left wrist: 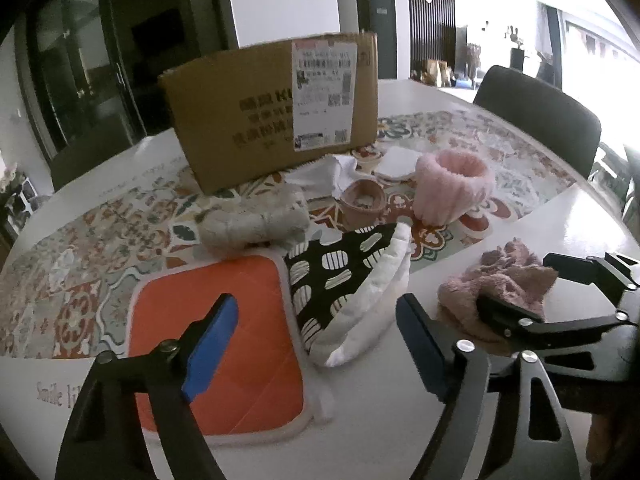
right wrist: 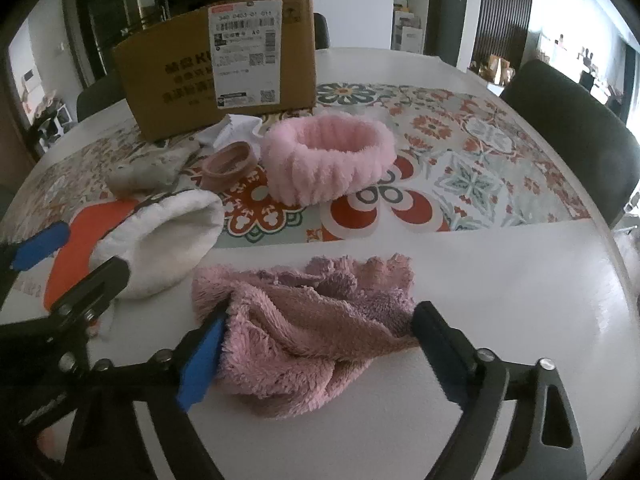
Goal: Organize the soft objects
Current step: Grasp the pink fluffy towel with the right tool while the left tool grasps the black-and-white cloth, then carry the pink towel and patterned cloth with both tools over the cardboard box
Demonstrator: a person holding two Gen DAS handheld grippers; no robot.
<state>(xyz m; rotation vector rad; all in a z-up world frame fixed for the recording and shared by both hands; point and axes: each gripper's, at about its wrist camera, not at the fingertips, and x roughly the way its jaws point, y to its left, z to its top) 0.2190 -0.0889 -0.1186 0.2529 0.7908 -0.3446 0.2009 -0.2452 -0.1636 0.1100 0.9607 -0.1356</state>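
While both of my claws hover low over it, the white bench (right wrist: 500, 280) carries a patterned mat (right wrist: 460, 152) with a cardboard box (left wrist: 256, 116) standing upright at its far side. In front of the box sits a fluffy pink headband (right wrist: 332, 160), standing as a ring on the mat, well apart from my claws. Nearer lies an orange pot holder (left wrist: 216, 336), flat, with a black-and-white patterned mitt (left wrist: 340, 280) just beside it on its right. My left claw (left wrist: 320, 344) is spread wide above the pot holder and mitt, gripping nothing. A crumpled mauve fleece cloth (right wrist: 312, 320) lies on bare bench; my right claw (right wrist: 320, 356) straddles it wide open, its fingers at the cloth's two sides, not squeezing. A small brown band (right wrist: 230, 164) sits left of the headband.
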